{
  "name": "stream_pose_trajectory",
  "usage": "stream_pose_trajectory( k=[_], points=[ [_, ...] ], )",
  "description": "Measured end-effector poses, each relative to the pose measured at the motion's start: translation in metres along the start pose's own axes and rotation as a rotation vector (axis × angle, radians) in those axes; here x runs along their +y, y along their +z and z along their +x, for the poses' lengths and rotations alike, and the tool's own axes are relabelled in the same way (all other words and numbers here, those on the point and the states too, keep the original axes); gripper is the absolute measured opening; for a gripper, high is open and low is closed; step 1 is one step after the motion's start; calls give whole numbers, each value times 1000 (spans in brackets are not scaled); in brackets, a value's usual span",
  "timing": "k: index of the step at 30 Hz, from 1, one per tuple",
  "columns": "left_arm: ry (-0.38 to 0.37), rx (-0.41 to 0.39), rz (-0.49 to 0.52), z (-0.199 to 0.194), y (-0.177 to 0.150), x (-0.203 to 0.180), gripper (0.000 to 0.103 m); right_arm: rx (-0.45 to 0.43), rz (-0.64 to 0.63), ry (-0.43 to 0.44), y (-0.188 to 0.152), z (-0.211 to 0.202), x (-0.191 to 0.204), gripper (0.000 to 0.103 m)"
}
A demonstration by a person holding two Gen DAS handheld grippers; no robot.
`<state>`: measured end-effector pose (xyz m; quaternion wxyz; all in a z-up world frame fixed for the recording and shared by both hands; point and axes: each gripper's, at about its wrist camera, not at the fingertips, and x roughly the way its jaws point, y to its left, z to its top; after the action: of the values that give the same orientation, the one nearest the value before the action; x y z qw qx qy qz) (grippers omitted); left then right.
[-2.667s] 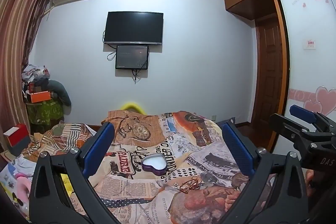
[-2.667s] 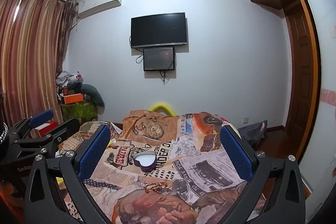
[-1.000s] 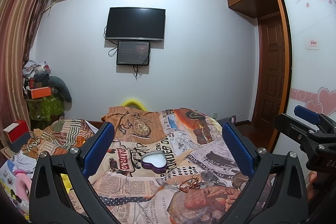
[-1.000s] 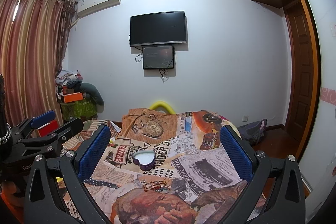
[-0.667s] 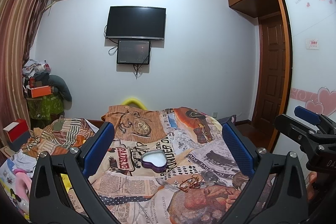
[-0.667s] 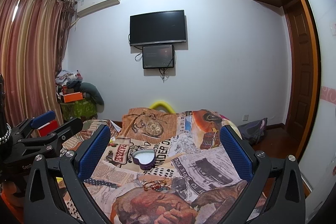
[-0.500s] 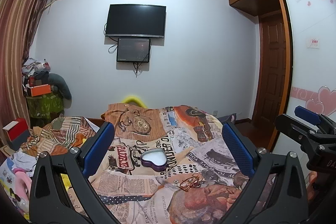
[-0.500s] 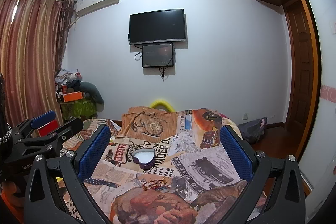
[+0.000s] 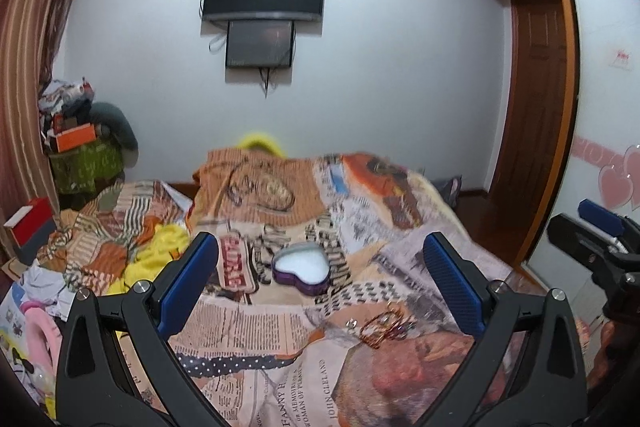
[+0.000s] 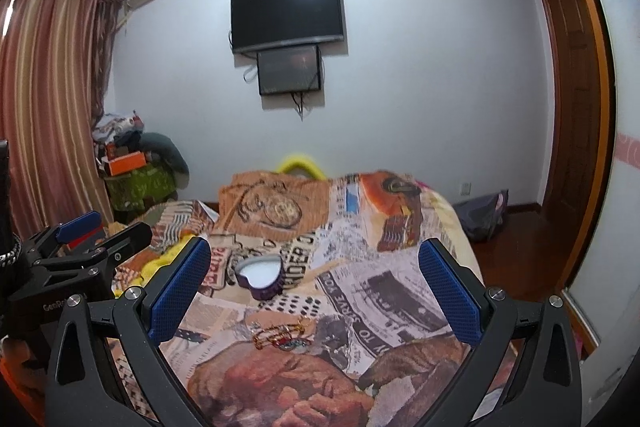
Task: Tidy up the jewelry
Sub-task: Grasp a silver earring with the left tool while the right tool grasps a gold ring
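Small heap of jewelry [image 10: 282,337] lies on the bed [image 10: 400,291], stretched crosswise to the view. Heart-shaped box [image 10: 262,275], lid off, sits just beyond it, apart. Right gripper [image 10: 316,287]: jaws wide apart, empty; heap lies ahead, slightly left of centre. Left gripper [image 9: 320,285]: likewise wide, empty; heap [image 9: 380,325] ahead, right of centre. Right looks nearer. Open quilt all around; bed edge well right.

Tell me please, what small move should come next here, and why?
Probably lower the right gripper toward the jewelry pile and close on one piece. Both grippers are open and hold nothing, the left gripper included. The heart-shaped box stands open just beyond the pile on the bedspread, and the pile sits nearer the right gripper's centre.
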<state>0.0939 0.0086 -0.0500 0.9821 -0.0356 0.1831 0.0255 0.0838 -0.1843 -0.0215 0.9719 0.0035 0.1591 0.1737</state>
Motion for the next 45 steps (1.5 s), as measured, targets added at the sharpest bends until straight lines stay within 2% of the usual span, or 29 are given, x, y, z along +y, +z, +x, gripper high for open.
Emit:
stream_pose_trajectory(
  k=[6, 10, 16, 20, 24, 30, 36, 41, 45],
  points=[
    [2, 127, 6, 48, -22, 5, 103, 80, 12, -31, -13, 26, -14, 103],
    [-2, 206, 35, 78, -41, 5, 101, 163, -2, -50, -27, 51, -23, 103],
    [-74, 360, 32, 120, -69, 7, 83, 286, -55, -20, -46, 81, -27, 103],
    [-116, 419, 9, 140, -80, 10, 69, 344, -103, 21, -53, 97, -28, 102],
    [-167, 474, -17, 155, -85, 12, 54, 395, -117, 75, -54, 114, -31, 92],
    [-236, 497, -9, 165, -86, 6, 42, 520, -122, 168, -59, 150, -38, 69],
    [-281, 528, 2, 173, -89, -2, 26, 610, -139, 252, -63, 170, -35, 56],
    [-292, 535, 3, 175, -93, -3, 22, 666, -167, 304, -67, 183, -29, 45],
    [-303, 535, 16, 175, -94, -6, 14, 691, -185, 328, -70, 190, -25, 42]
  ],
)
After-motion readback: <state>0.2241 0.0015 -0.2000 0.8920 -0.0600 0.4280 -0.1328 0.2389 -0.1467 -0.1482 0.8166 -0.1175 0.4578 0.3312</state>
